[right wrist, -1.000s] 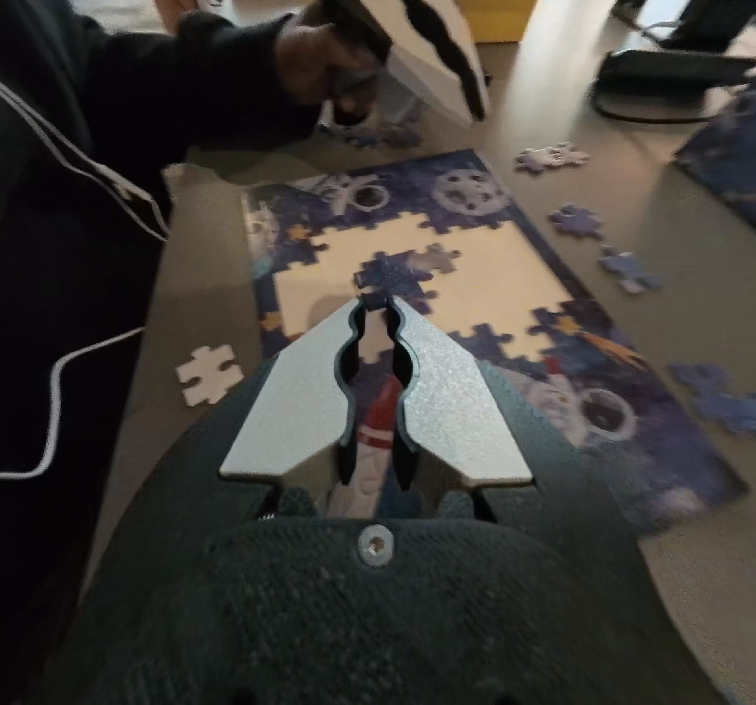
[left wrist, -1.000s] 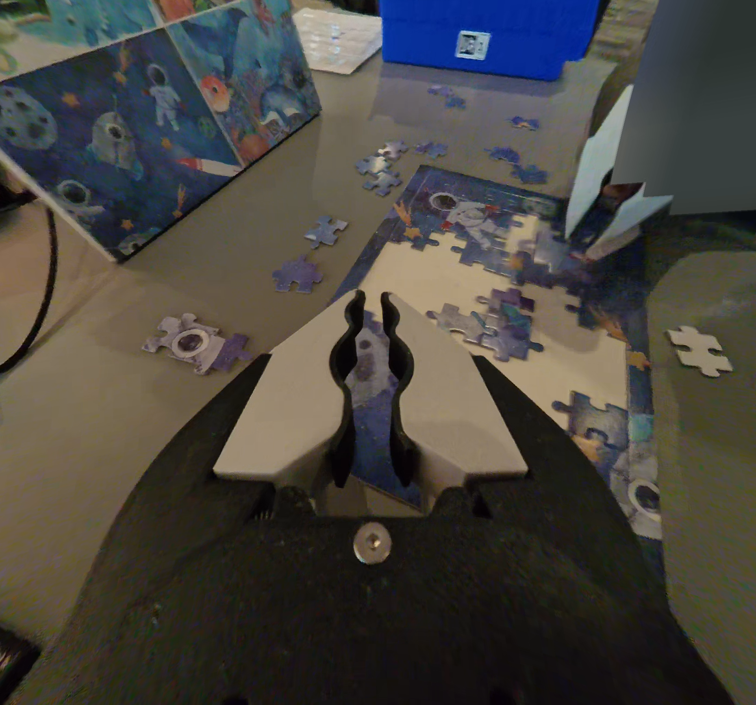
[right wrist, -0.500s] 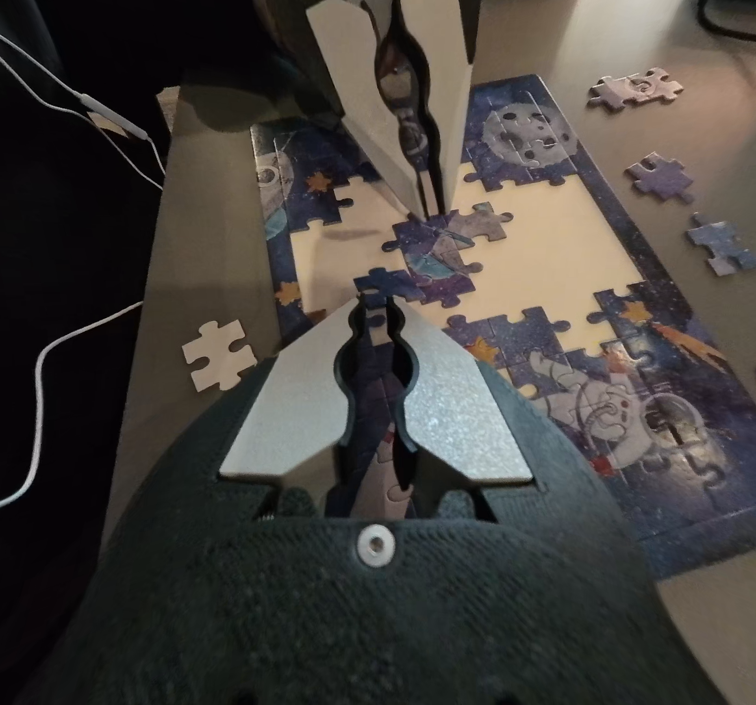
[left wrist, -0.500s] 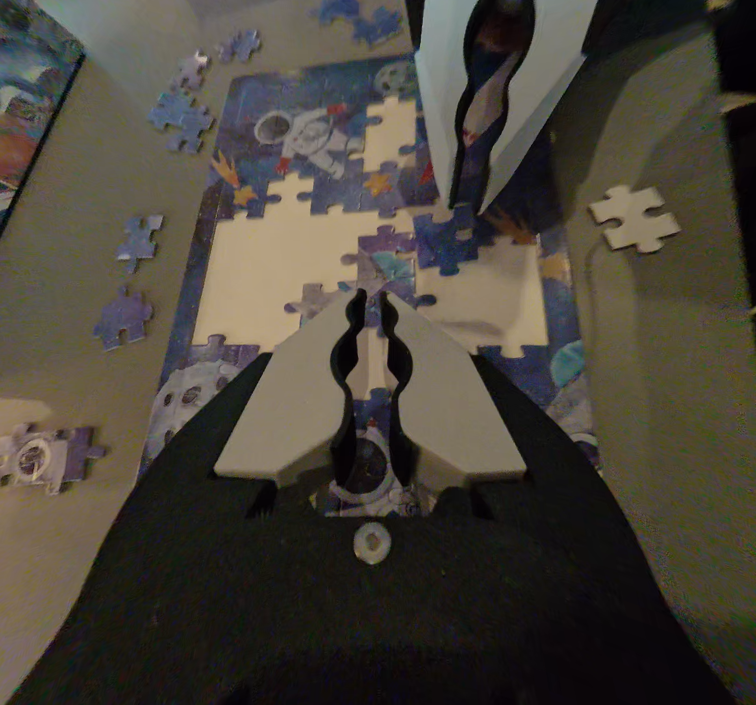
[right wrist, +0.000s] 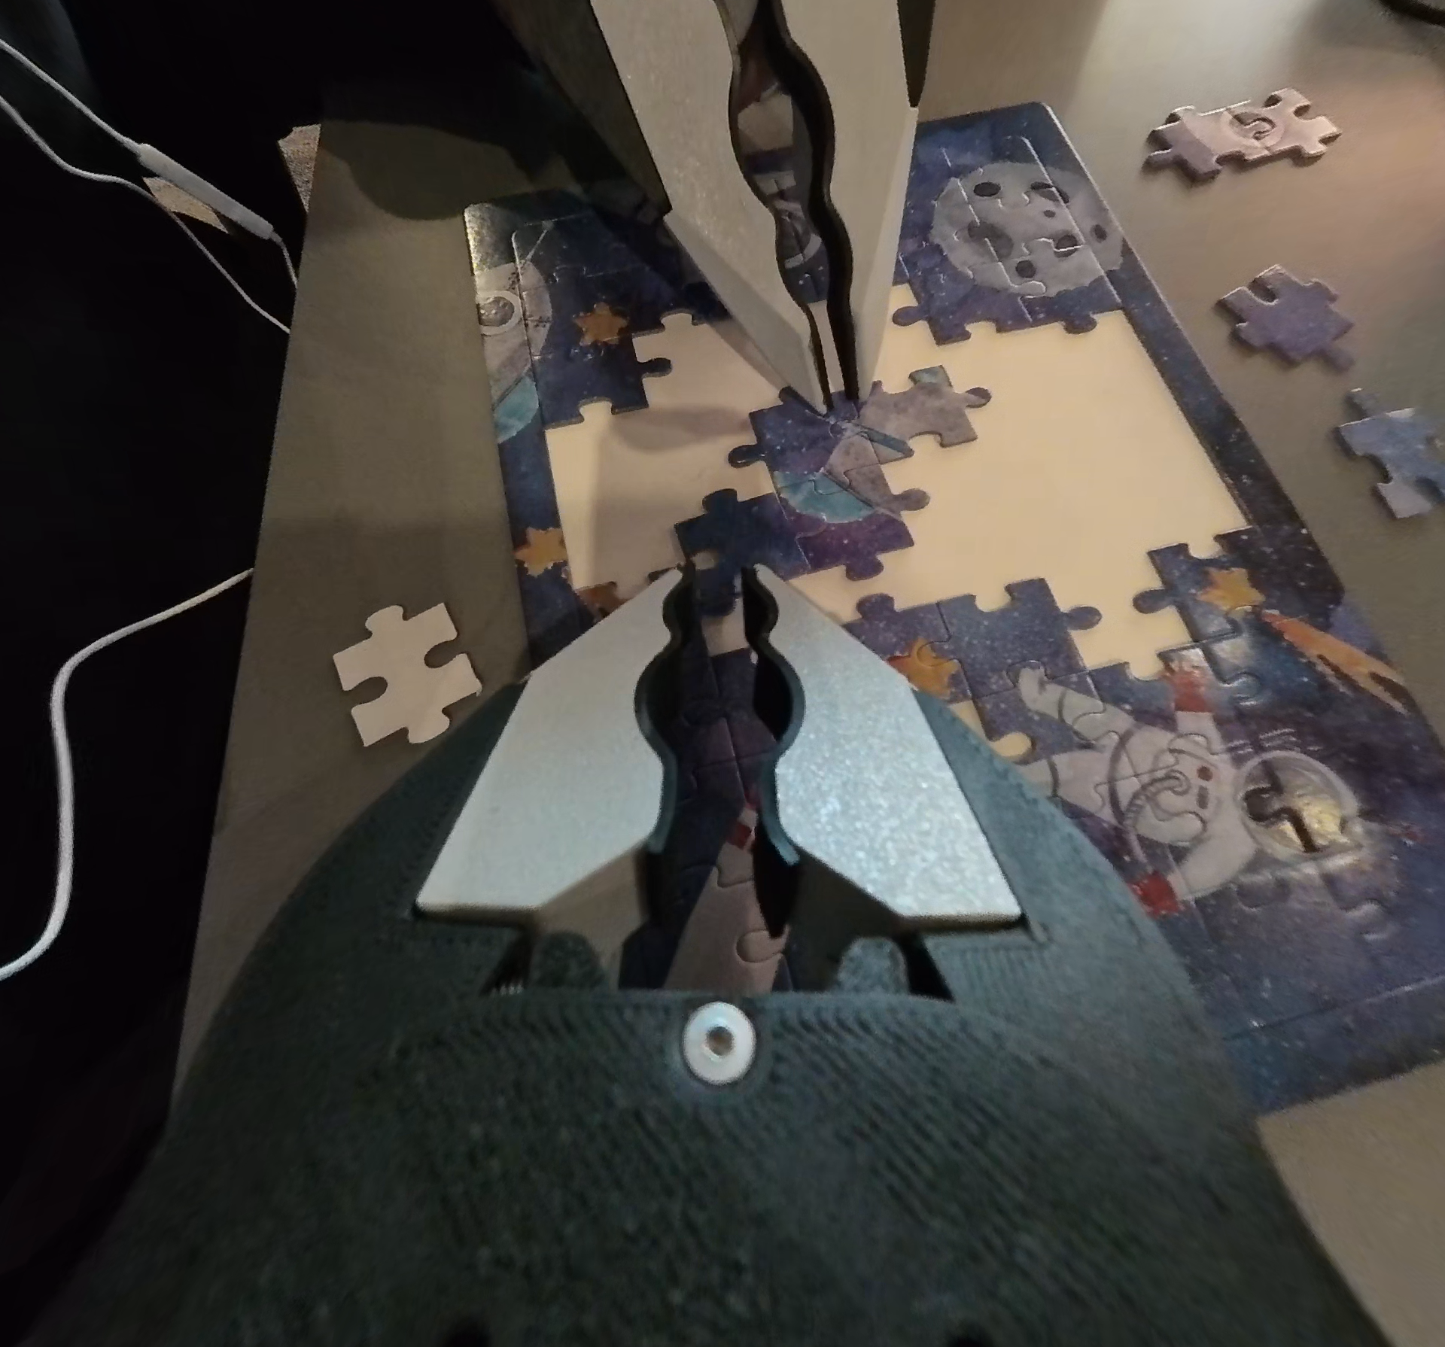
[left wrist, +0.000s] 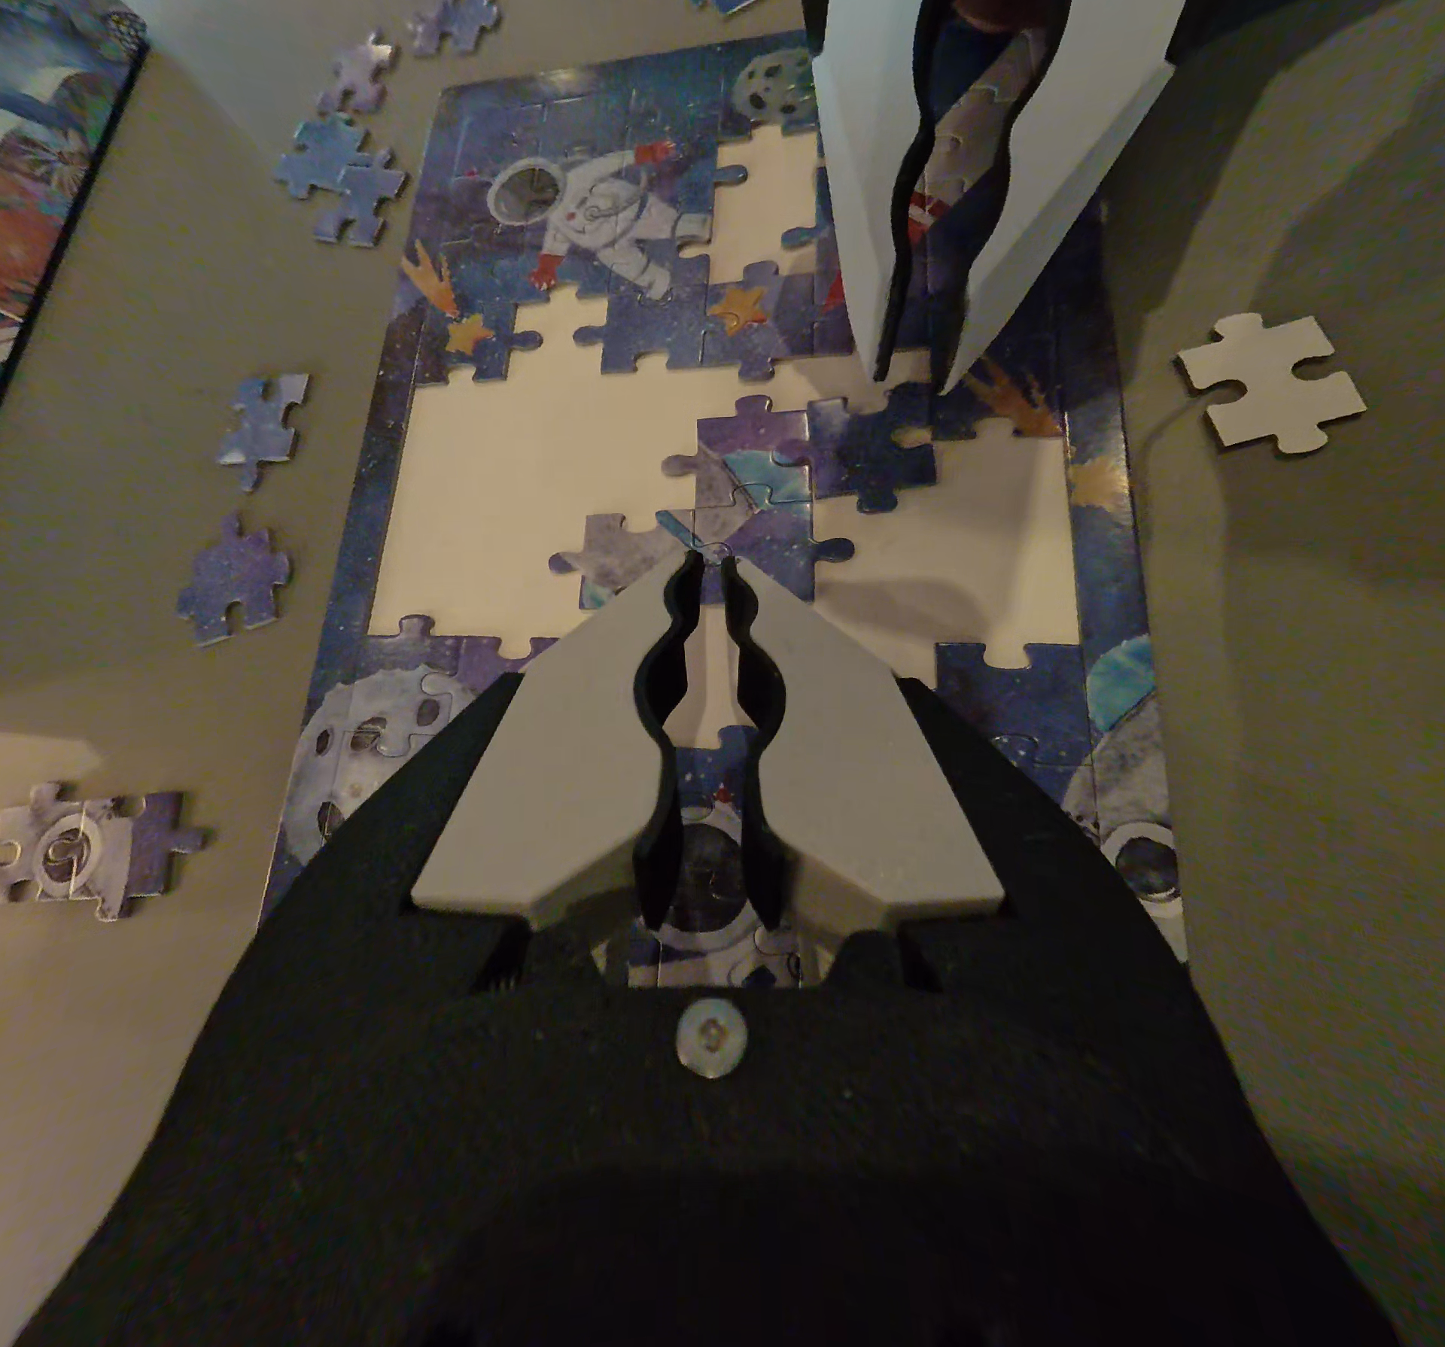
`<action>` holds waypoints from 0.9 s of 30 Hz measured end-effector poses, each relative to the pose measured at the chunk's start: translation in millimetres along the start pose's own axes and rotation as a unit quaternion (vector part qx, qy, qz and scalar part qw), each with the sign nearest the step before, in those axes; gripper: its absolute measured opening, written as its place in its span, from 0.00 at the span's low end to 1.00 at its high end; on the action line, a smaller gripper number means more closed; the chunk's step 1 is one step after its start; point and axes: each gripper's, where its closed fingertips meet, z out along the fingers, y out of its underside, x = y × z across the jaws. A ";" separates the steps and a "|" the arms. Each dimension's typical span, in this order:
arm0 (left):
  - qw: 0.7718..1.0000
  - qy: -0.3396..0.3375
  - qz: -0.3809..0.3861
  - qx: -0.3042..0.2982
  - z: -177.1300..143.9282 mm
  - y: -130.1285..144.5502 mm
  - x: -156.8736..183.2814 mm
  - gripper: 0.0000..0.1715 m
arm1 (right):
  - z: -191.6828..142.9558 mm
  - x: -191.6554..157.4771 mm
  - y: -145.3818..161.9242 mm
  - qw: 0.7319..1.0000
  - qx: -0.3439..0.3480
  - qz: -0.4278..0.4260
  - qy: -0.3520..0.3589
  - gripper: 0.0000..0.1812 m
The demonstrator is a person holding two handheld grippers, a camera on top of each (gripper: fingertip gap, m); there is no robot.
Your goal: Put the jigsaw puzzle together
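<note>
Both pairs of jaws are nearly pressed together, with only a slim gap at the tips and nothing pinched between them. The left gripper (left wrist: 708, 560) is set with its tips on the loose cluster of joined pieces (left wrist: 747, 504), which lies in the bare cream middle of the puzzle tray (left wrist: 1095, 606). The right gripper (right wrist: 719, 574) rests on the dark blue piece (right wrist: 731, 535) at the cluster's opposite end, so the cluster lies between the two, its long axis running from one gripper to the other. Around the cluster, the tray's border and both short ends are filled with seated pieces. Outside the tray, on the worktop (left wrist: 1290, 762), a white face-down piece (left wrist: 1271, 387) lies beside one long edge, and several loose blue pieces (left wrist: 234, 582) beside the other.
</note>
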 end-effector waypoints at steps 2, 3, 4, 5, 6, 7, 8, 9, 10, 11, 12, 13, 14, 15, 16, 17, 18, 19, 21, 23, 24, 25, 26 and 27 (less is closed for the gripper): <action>1.000 -0.001 0.000 0.001 -0.1 -0.1 -0.1 0.02 | -0.6 -0.2 -0.9 1.000 0.003 0.000 -0.001 0.06; 1.000 -0.001 0.000 0.001 -0.1 -0.1 0.0 0.02 | -1.2 0.0 -1.6 1.000 0.007 -0.001 0.000 0.07; 1.000 -0.001 0.000 0.001 0.0 -0.1 -0.1 0.02 | -1.9 0.4 -3.0 1.000 0.011 -0.001 0.001 0.07; 1.000 -0.001 0.000 0.000 0.1 0.1 -0.2 0.02 | -2.4 0.9 -4.9 1.000 0.017 0.000 0.002 0.07; 1.000 -0.001 0.000 -0.001 0.3 0.3 -0.1 0.02 | -2.6 1.4 -7.2 1.000 0.023 0.002 0.002 0.08; 1.000 0.000 0.000 -0.002 0.5 0.5 -0.2 0.02 | -2.1 2.2 -9.9 1.000 0.028 0.004 0.003 0.09; 1.000 0.000 0.000 -0.003 0.8 0.8 -0.2 0.01 | -1.1 2.4 -12.6 0.999 0.032 0.005 0.002 0.10; 1.000 -0.001 0.001 -0.005 1.1 1.1 -0.2 0.01 | 0.7 1.9 -15.3 0.999 0.035 0.005 0.001 0.11; 1.000 -0.001 0.001 -0.005 1.4 1.3 -0.3 0.01 | 2.7 1.1 -17.7 0.999 0.037 0.004 -0.001 0.13; 1.000 -0.001 0.000 -0.006 1.5 1.5 -0.6 0.01 | 4.7 0.4 -19.9 0.999 0.038 0.001 -0.001 0.14; 1.000 -0.002 -0.001 -0.006 1.4 1.5 -0.9 0.01 | 6.6 -0.3 -21.6 0.999 0.039 -0.002 -0.001 0.15; 1.000 -0.002 -0.002 -0.006 1.5 1.5 -1.1 0.01 | 8.3 -0.9 -22.6 0.999 0.037 -0.005 0.000 0.16; 1.000 -0.002 -0.003 -0.006 1.5 1.6 -1.3 0.01 | 10.2 -1.0 -22.6 0.999 0.034 -0.008 0.001 0.17; 1.000 -0.002 -0.003 -0.006 1.5 1.6 -1.5 0.01 | 12.3 -0.9 -21.2 1.000 0.026 -0.010 0.002 0.19; 1.000 -0.002 -0.003 -0.007 1.7 1.9 -1.6 0.01 | 14.6 -0.7 -19.0 1.000 0.016 -0.010 0.003 0.20; 1.000 -0.003 -0.004 -0.008 1.8 2.1 -1.7 0.01 | 16.9 -0.2 -16.4 1.000 0.005 -0.010 0.005 0.21; 1.000 -0.003 -0.005 -0.008 1.9 2.1 -1.9 0.01 | 19.3 -0.3 -13.7 1.000 -0.007 -0.011 0.005 0.22; 1.000 -0.003 -0.005 -0.008 1.9 2.2 -2.0 0.02 | 21.7 -0.4 -11.0 1.000 -0.018 -0.012 0.005 0.23; 1.000 -0.003 -0.006 -0.009 2.0 2.3 -2.4 0.02 | 24.5 0.1 -10.3 1.000 -0.026 -0.015 0.009 0.23; 1.000 -0.003 -0.007 -0.009 2.1 2.4 -2.6 0.02 | 26.1 -0.4 -10.3 0.999 -0.029 -0.018 0.009 0.23; 1.000 -0.003 -0.007 -0.009 2.1 2.4 -2.7 0.02 | 26.4 -0.4 -10.4 0.999 -0.030 -0.019 0.010 0.23; 1.000 -0.003 -0.008 -0.009 2.1 2.4 -2.7 0.02 | 26.5 -0.4 -10.4 0.999 -0.030 -0.019 0.011 0.23; 1.000 -0.003 -0.008 -0.009 2.1 2.4 -2.7 0.02 | 26.5 -0.4 -10.4 0.999 -0.030 -0.020 0.011 0.23; 1.000 -0.003 -0.008 -0.009 2.1 2.4 -2.8 0.02 | 26.4 -0.5 -10.5 0.999 -0.029 -0.020 0.011 0.22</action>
